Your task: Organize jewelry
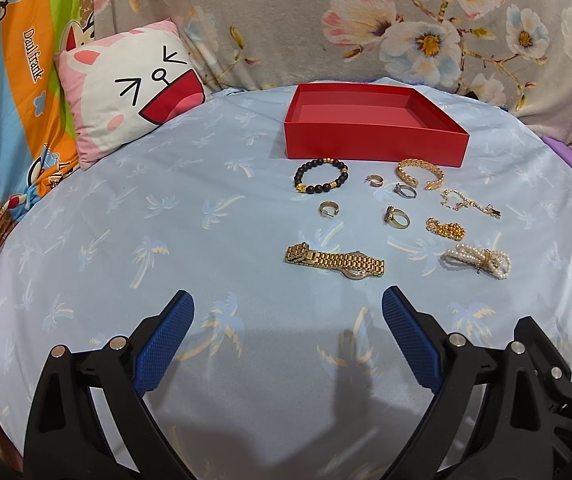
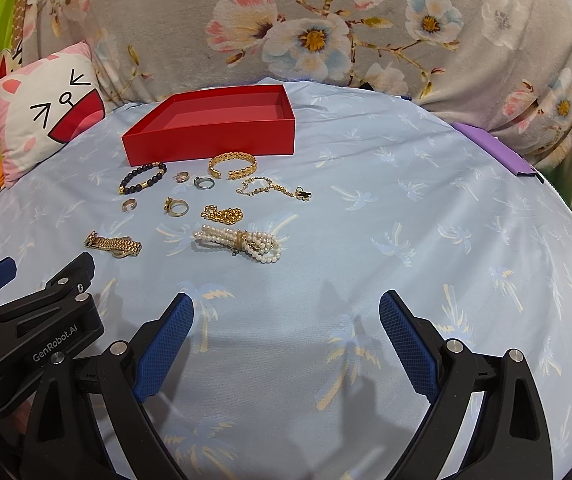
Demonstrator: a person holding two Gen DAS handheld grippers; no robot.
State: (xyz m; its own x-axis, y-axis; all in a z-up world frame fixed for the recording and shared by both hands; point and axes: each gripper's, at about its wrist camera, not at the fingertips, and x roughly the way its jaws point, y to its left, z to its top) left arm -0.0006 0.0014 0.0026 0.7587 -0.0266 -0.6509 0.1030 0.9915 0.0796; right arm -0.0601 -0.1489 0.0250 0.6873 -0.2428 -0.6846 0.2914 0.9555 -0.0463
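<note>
An empty red box (image 1: 373,136) (image 2: 210,136) sits on the light blue sheet. In front of it lie a dark bead bracelet (image 1: 320,176) (image 2: 142,178), a gold cuff (image 1: 420,173) (image 2: 232,165), several rings (image 1: 397,217) (image 2: 176,206), a thin chain bracelet (image 1: 469,203) (image 2: 274,191), a gold chain (image 1: 445,229) (image 2: 222,213), a pearl strand (image 1: 478,260) (image 2: 238,242) and a gold watch (image 1: 335,260) (image 2: 113,245). My left gripper (image 1: 287,304) is open and empty, just short of the watch. My right gripper (image 2: 286,304) is open and empty, short of the pearls.
A cartoon cat pillow (image 1: 126,92) (image 2: 44,108) lies at the back left. A floral blanket (image 1: 405,20) (image 2: 325,20) rises behind the box. A purple flat object (image 2: 493,148) lies at the right edge. The left gripper's body (image 2: 34,332) shows at the lower left of the right wrist view.
</note>
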